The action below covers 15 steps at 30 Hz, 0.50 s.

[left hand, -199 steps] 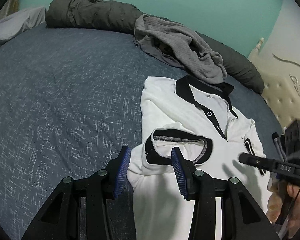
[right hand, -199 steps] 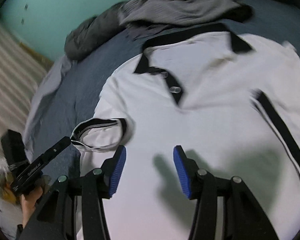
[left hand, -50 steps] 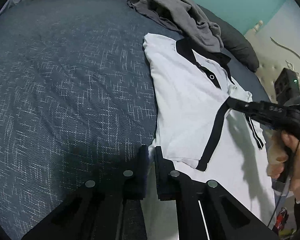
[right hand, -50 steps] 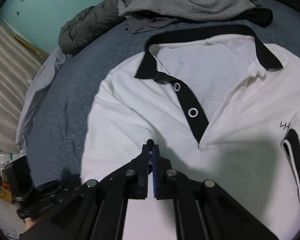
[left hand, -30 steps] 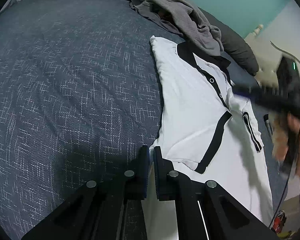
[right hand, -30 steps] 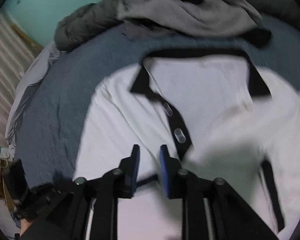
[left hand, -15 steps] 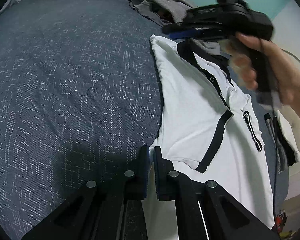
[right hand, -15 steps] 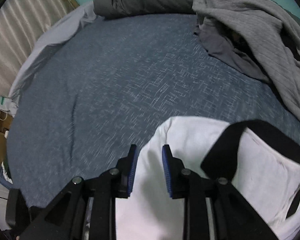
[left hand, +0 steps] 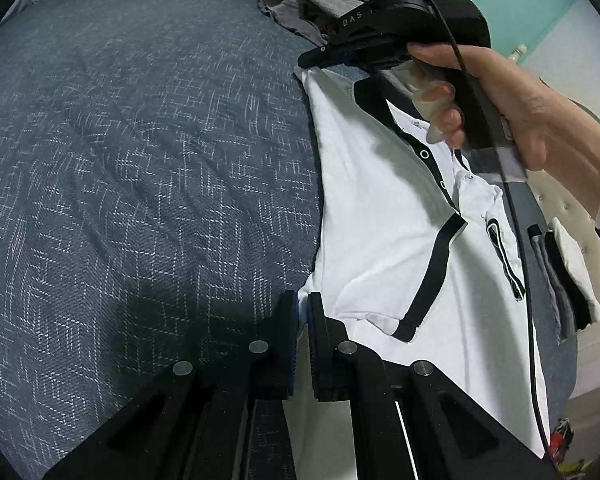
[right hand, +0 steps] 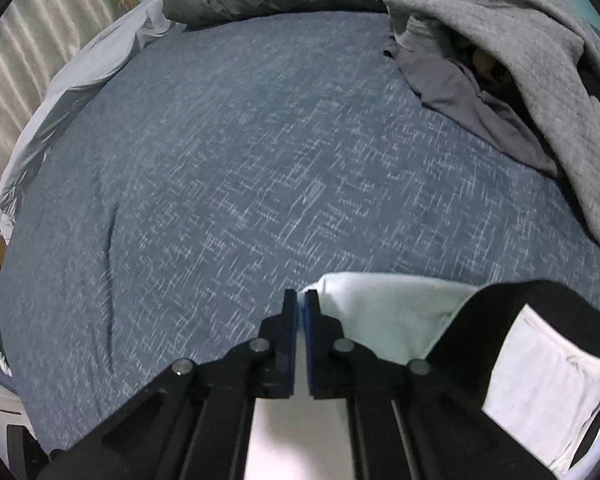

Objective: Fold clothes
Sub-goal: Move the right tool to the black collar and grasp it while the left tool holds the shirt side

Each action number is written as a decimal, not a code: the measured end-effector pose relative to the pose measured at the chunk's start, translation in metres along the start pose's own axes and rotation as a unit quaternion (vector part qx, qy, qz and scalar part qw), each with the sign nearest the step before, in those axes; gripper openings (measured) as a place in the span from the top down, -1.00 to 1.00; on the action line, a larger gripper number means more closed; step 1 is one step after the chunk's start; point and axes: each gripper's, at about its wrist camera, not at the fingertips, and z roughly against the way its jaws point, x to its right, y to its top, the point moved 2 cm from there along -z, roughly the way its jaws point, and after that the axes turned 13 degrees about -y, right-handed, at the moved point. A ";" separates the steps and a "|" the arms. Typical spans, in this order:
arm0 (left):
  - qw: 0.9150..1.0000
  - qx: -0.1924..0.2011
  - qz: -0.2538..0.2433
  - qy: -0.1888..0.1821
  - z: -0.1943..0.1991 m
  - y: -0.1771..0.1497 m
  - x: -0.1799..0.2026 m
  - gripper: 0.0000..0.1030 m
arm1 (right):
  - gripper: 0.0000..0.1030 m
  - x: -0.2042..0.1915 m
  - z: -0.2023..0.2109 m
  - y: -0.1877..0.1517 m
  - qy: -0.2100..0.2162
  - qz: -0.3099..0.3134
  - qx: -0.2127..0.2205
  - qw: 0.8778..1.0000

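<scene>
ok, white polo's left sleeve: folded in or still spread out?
Folded in. On the white polo shirt, the black-cuffed sleeve lies across the chest, its cuff running diagonally below the button placket, not out on the blue bedspread.

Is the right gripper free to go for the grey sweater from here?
Probably not yet: the right gripper has just closed on the white polo shoulder. The grey sweater lies unobstructed beyond.

The white polo shirt [left hand: 380, 216] runs out of the left wrist view at the bottom, behind the black fingers [left hand: 316, 344]. In the right wrist view its collar [right hand: 500, 320] is cut by the right edge. The grey garment [right hand: 520, 40] hides what lies under it.
</scene>
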 end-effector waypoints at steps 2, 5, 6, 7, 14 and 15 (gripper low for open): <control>1.000 -0.001 0.000 0.000 0.000 0.000 0.000 0.90 | 0.94 0.002 -0.002 0.003 -0.003 -0.003 0.004 1.000; 1.000 -0.003 -0.002 -0.002 0.000 0.000 0.000 0.90 | 0.94 0.000 -0.009 0.006 -0.012 -0.002 0.002 1.000; 1.000 -0.003 -0.002 -0.002 0.000 0.000 0.000 0.90 | 0.94 -0.001 -0.012 0.006 -0.013 0.000 0.001 1.000; 1.000 -0.004 -0.001 -0.003 0.001 0.000 -0.001 0.90 | 0.94 -0.002 -0.015 0.005 -0.016 0.003 0.000 1.000; 1.000 -0.004 0.006 -0.009 0.004 0.001 -0.005 0.90 | 0.93 0.001 -0.025 0.004 -0.016 -0.003 -0.001 1.000; 1.000 -0.004 0.006 -0.009 0.005 0.000 -0.006 0.90 | 0.93 0.003 -0.024 0.004 -0.015 -0.006 -0.002 1.000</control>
